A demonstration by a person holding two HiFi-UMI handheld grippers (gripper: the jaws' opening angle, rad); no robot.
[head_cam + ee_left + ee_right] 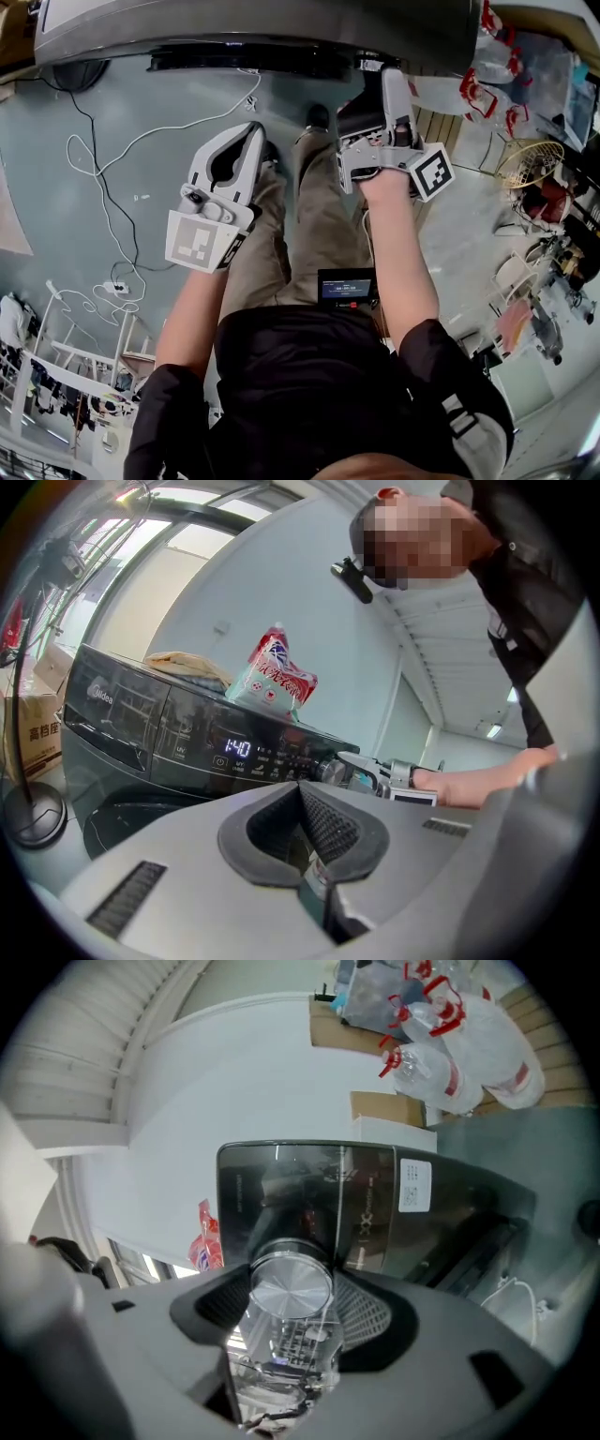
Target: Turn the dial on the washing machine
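The dark washing machine fills the top of the head view, and its panel shows a lit display. Its round silver dial sits between the jaws of my right gripper, which is shut on it. From the side, the right gripper reaches the dial on the panel. In the head view the right gripper points up under the machine's front edge. My left gripper hangs back over the floor, shut and holding nothing; its pads meet.
A red-and-white bag and a folded cloth lie on top of the machine. White cables trail over the floor at the left. Plastic bags are piled right of the machine. A cardboard box stands on its left.
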